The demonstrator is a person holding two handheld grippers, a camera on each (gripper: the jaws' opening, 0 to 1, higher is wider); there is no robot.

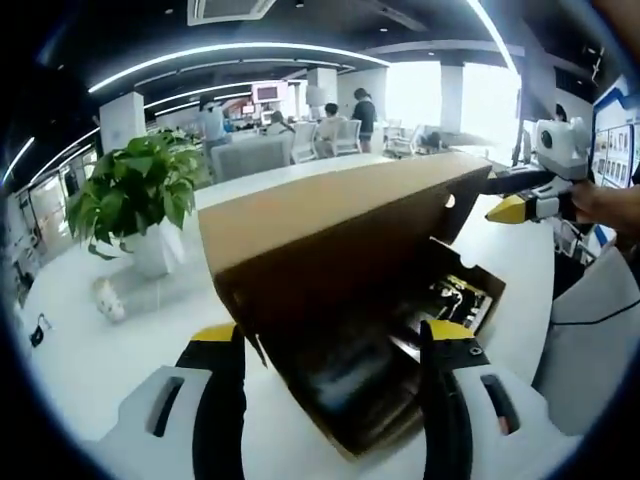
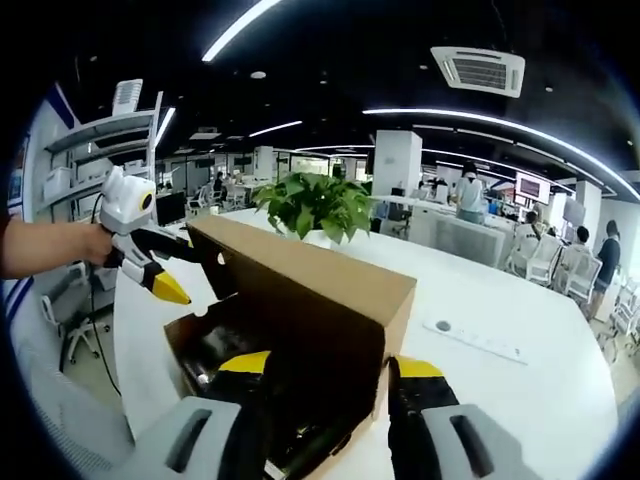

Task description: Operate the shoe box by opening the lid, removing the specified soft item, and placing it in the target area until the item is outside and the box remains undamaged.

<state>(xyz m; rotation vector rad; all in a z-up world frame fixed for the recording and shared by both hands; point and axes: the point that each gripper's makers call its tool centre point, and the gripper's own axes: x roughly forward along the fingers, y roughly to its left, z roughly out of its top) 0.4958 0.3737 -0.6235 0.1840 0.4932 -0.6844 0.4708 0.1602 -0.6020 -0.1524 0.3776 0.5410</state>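
So, a big white bench (image 1: 90,360) fills a bright office room. On it sits the brown cardboard shoe box (image 1: 340,330), with its lid (image 1: 330,205) lifted up and tilted. Inside the box it is dark, and something black lies there, but I cannot tell what it is. A green potted plant (image 1: 135,195) in a white pot stands on the bench, near the box. The left gripper (image 1: 335,345) has its yellow-tipped fingers (image 1: 216,334) spread wide, one on each side of the box end. The right gripper (image 2: 328,372) has its fingers (image 2: 418,368) spread too, around the other end of the box. People sit at desks far away.
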